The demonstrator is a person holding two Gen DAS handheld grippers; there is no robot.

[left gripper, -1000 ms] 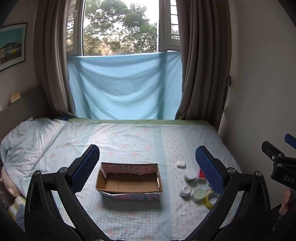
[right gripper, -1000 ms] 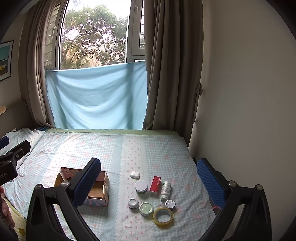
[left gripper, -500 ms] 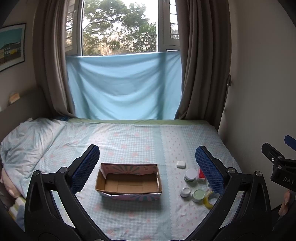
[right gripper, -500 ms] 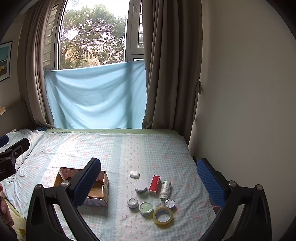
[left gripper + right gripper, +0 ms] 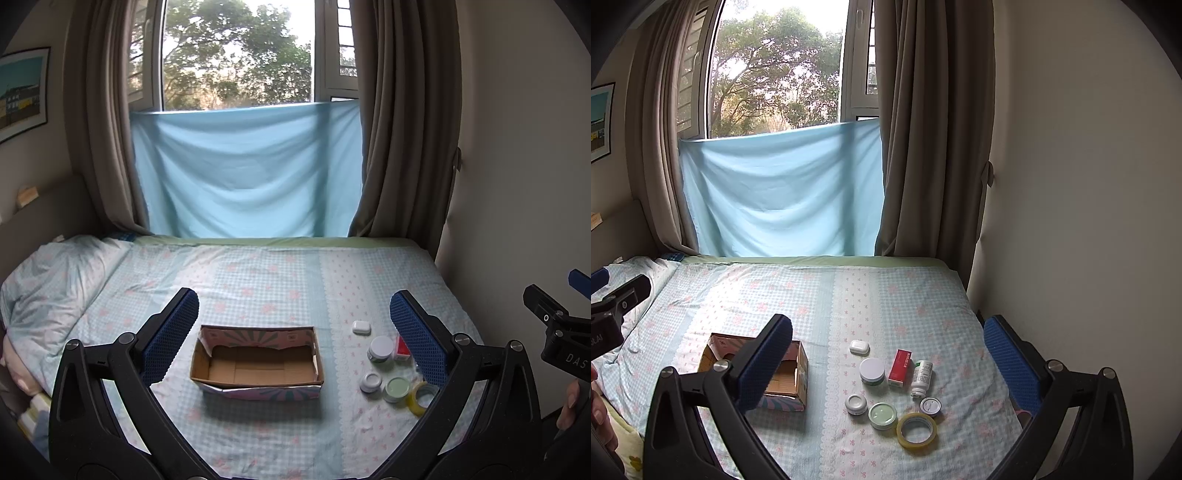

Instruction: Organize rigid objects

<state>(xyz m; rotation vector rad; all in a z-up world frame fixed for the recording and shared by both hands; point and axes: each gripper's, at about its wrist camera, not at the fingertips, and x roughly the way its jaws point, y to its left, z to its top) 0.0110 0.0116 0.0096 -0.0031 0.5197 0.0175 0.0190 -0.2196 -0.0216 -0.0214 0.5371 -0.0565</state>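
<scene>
An open, empty cardboard box [image 5: 256,363] sits on the checked bedsheet. To its right lie several small items: a white earbud case [image 5: 859,347], a white-lidded jar [image 5: 872,370], a red carton [image 5: 900,367], a white bottle [image 5: 921,376] on its side, a small white jar [image 5: 856,403], a green-lidded tin [image 5: 882,415], a small silver tin [image 5: 930,406] and a yellow tape roll [image 5: 916,429]. My left gripper [image 5: 293,306] hovers open above the box, holding nothing. My right gripper [image 5: 886,328] hovers open over the items, also holding nothing.
A pillow [image 5: 55,288] lies at the bed's left end. The wall [image 5: 1071,221] runs close along the bed's right side. Curtains and a blue cloth [image 5: 243,170] hang behind the far edge. A person's fingers [image 5: 569,402] show at the right.
Both grippers have stayed open and have barely shifted. Nothing on the bed has moved.
</scene>
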